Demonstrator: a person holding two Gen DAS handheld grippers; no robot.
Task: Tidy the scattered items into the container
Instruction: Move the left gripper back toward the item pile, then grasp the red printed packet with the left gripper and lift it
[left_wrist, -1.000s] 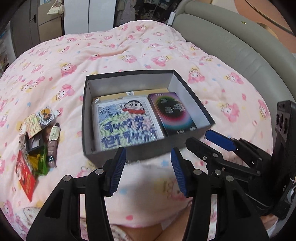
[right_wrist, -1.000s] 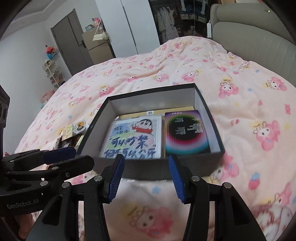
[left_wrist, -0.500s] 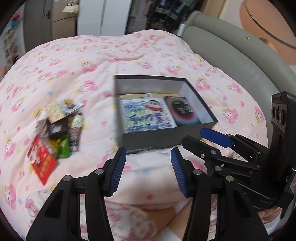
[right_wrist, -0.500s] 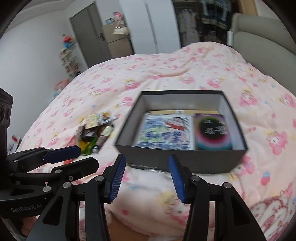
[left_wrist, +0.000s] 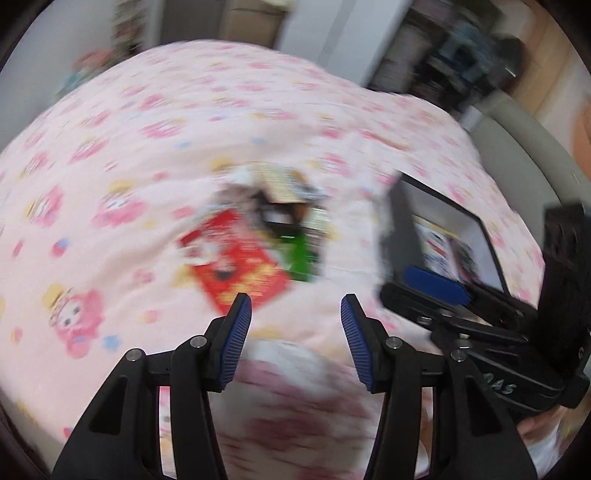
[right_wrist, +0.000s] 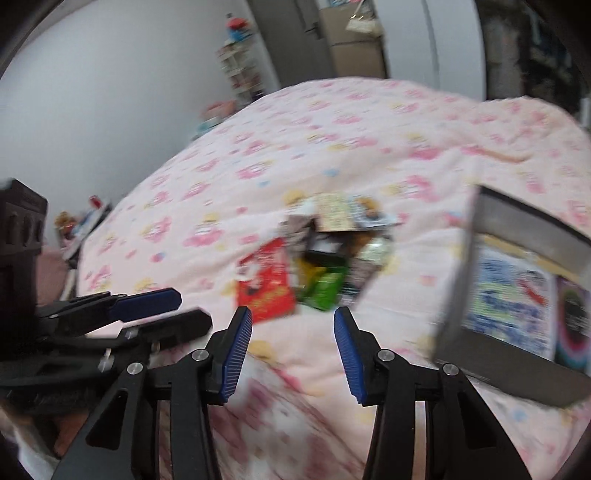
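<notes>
Pink cartoon-print quilt (left_wrist: 258, 122); red packet (left_wrist: 236, 262); black box (right_wrist: 517, 354).

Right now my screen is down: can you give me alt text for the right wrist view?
A blurred pile of small packets, one red and one green, lies on a pink patterned blanket just ahead of the right hand-held gripper, whose jaws are closing on nothing. A dark box holding a cartoon picture sits at right; the left hand-held gripper shows at left.

One box (right_wrist: 517, 354), one red packet (right_wrist: 266, 284), two grippers (right_wrist: 291, 343).
</notes>
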